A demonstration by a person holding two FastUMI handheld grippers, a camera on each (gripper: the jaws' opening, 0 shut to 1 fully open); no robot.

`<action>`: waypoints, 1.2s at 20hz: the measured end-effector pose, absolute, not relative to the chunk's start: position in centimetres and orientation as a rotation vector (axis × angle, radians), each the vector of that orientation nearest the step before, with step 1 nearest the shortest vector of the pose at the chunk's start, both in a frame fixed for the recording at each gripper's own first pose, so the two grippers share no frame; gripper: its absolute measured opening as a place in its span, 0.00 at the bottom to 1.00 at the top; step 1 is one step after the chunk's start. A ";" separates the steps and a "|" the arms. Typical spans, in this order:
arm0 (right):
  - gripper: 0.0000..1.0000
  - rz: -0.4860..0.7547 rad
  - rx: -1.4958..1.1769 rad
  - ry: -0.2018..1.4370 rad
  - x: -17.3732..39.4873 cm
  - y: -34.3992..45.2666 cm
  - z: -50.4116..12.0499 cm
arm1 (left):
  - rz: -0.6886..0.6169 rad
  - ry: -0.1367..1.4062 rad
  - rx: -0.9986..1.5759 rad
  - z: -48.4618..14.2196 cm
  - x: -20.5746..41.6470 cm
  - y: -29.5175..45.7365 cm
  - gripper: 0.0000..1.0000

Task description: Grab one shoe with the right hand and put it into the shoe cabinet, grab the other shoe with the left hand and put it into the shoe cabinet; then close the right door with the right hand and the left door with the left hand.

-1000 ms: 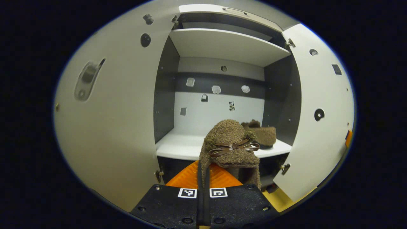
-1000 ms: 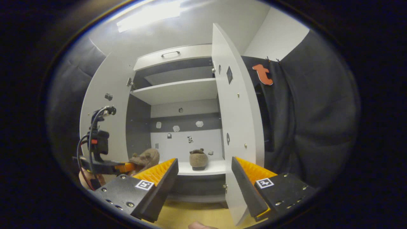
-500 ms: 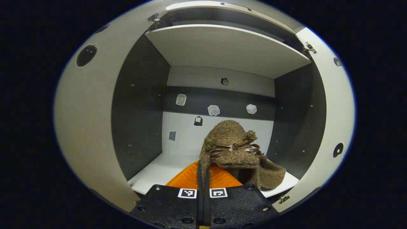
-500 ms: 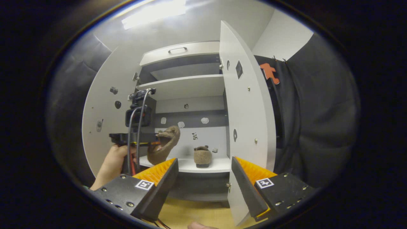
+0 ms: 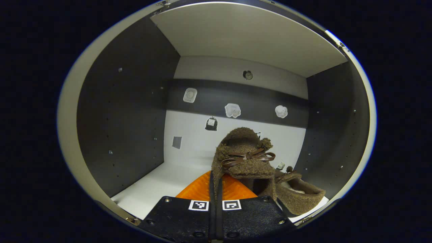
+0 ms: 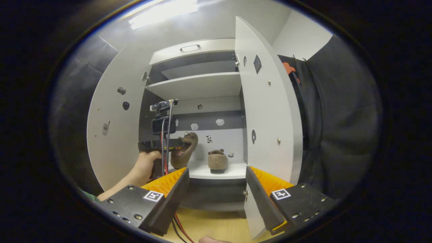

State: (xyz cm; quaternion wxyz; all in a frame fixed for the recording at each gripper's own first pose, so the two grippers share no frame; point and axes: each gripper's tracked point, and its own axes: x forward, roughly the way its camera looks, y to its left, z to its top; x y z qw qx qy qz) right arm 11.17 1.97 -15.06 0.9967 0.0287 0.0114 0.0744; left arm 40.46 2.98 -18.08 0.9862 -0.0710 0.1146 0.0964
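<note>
In the left gripper view my left gripper [image 5: 216, 178] is shut on the rim of a brown fuzzy slipper [image 5: 244, 153] with a bow, held up inside the cabinet's lower compartment above the white shelf [image 5: 158, 184]. The second slipper [image 5: 298, 197] rests on that shelf at the right, close beside the held one. In the right gripper view my right gripper [image 6: 216, 172] stands open and holds nothing in front of the cabinet. Farther off are the left gripper [image 6: 176, 145], its hand [image 6: 145, 165], the hanging slipper [image 6: 184, 153] and the shelved slipper [image 6: 217, 161].
Both cabinet doors stand open: the left door [image 6: 113, 128] and the right door [image 6: 270, 114]. An upper shelf [image 6: 199, 86] and a handled drawer front [image 6: 190, 50] sit above. Black cloth [image 6: 337, 128] hangs at the right. Wooden floor [image 6: 209, 227] lies below.
My left gripper has carried the slipper forward, past the doors and into the lower compartment, closer to the second slipper. The right gripper has stayed open and has hardly moved.
</note>
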 end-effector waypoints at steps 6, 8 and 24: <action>1.00 0.163 0.041 0.013 10.8 3.1 -15.1 | 0.161 0.207 -0.134 -18.1 41.1 2.6 0.56; 1.00 0.153 0.038 0.009 10.7 3.1 -15.2 | 0.179 0.192 -0.107 -17.4 40.1 2.8 0.82; 1.00 0.139 0.058 0.005 4.2 2.8 -17.0 | 0.078 0.075 -0.047 -11.7 19.4 1.3 0.94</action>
